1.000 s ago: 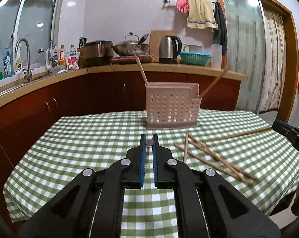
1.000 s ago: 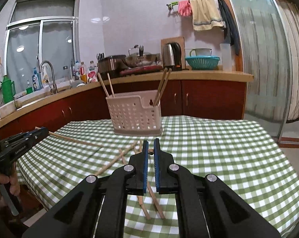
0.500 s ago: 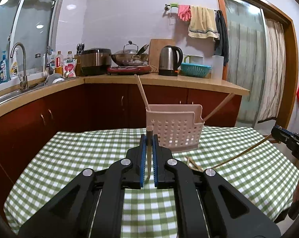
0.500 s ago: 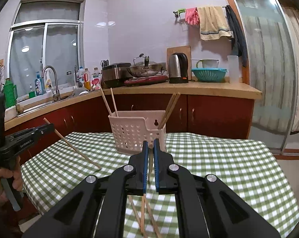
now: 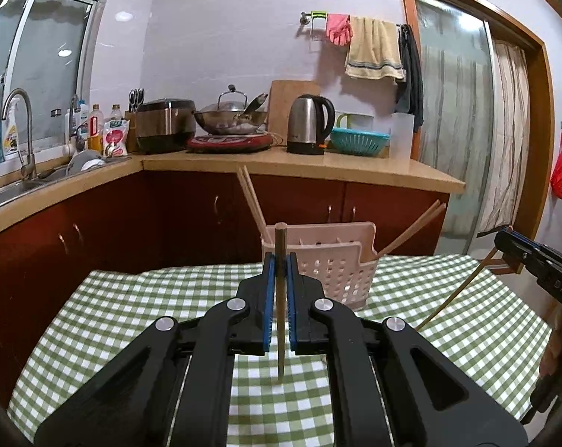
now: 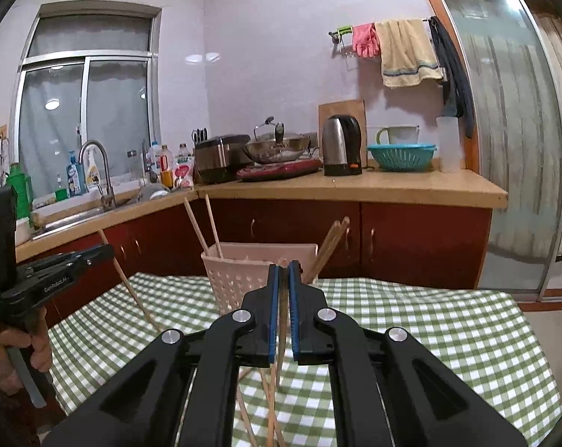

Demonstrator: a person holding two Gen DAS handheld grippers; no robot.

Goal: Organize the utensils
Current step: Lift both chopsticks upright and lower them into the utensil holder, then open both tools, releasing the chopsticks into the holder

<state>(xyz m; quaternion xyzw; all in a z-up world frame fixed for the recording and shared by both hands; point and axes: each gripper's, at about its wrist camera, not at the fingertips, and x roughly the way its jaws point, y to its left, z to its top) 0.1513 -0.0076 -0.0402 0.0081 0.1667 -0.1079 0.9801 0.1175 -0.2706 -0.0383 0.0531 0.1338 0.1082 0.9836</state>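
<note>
Holding one chopstick in each gripper, you've got both hands up above the checked table (image 5: 139, 298), both aimed a bit downward toward the holder (image 5: 329, 260).

Left gripper (image 5: 280, 260): blue pads pressed together on a chopstick (image 5: 280, 298) that stands nearly upright between them, its blunt end poking above the fingertips and its thin end hanging down toward the cloth. In the right view you can see that gripper (image 6: 105, 251) from the side, off at the left edge, your hand (image 6: 27, 342) wrapped round its handle, the stick (image 6: 128, 283) slanting down from its tip.

Right gripper (image 6: 283, 272): same story, pads pinching a chopstick (image 6: 281, 320) that runs almost straight down between the fingers. From the left view it sits at the far right (image 5: 504, 238), stick (image 5: 456, 294) angling down and left toward the table.

The holder sits at the far side of the table, in front of the cabinets. Two chopsticks (image 6: 206, 223) lean out of its left end, another pair (image 6: 329, 242) leans out the right end.

A few loose chopsticks (image 6: 269, 402) lie on the cloth near you, showing under the right gripper. Exactly how many, I can't tell, since the gripper body covers most of them.
</note>
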